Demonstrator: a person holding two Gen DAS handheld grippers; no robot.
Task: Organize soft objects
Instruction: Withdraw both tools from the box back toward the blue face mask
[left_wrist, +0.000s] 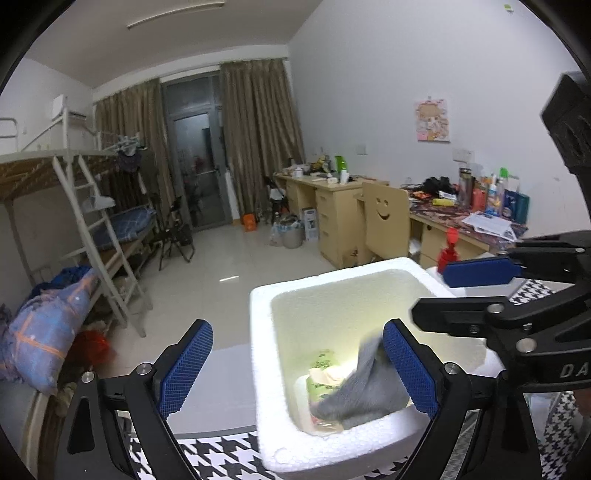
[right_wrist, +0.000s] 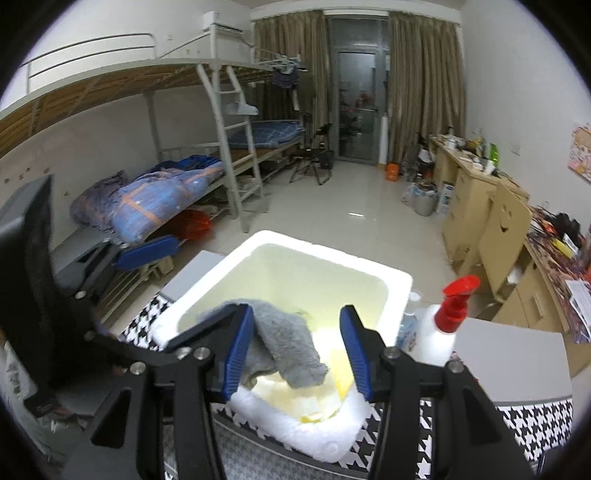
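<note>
Blue pads: both grippers carried textured blue pads on black frames.
Right gripper (right_wrist: 297, 349): jaws spread wide above the near edge of the foam box; the grey cloth lay against the inner face of its left pad, nothing pinched between the two pads.
Left gripper (left_wrist: 297, 369): jaws spread wide, left pad out over the floor side, right pad above the box interior with the cloth just beside it; contact could not be told.
Grey cloth (right_wrist: 284, 341): fuzzy, crumpled, draped inside the box at its near side, partly over the packets below.
Packets (left_wrist: 325, 373): green-and-cream wrappers on the box bottom, under and beside the cloth.
Foam box (right_wrist: 399, 284): white, open-topped, lit inside, standing on the checked table cover.
Table cover (left_wrist: 221, 454): black-and-white houndstooth pattern under the box.
Spray bottle (right_wrist: 439, 328): white body, red trigger head, upright just beside the box's right wall.
Surroundings: bunk bed (right_wrist: 207, 110) with a blue quilt (right_wrist: 155, 199) to the left; desks (left_wrist: 332, 206) and a chair with a smiley cut-out (left_wrist: 384, 218) along the right wall.
</note>
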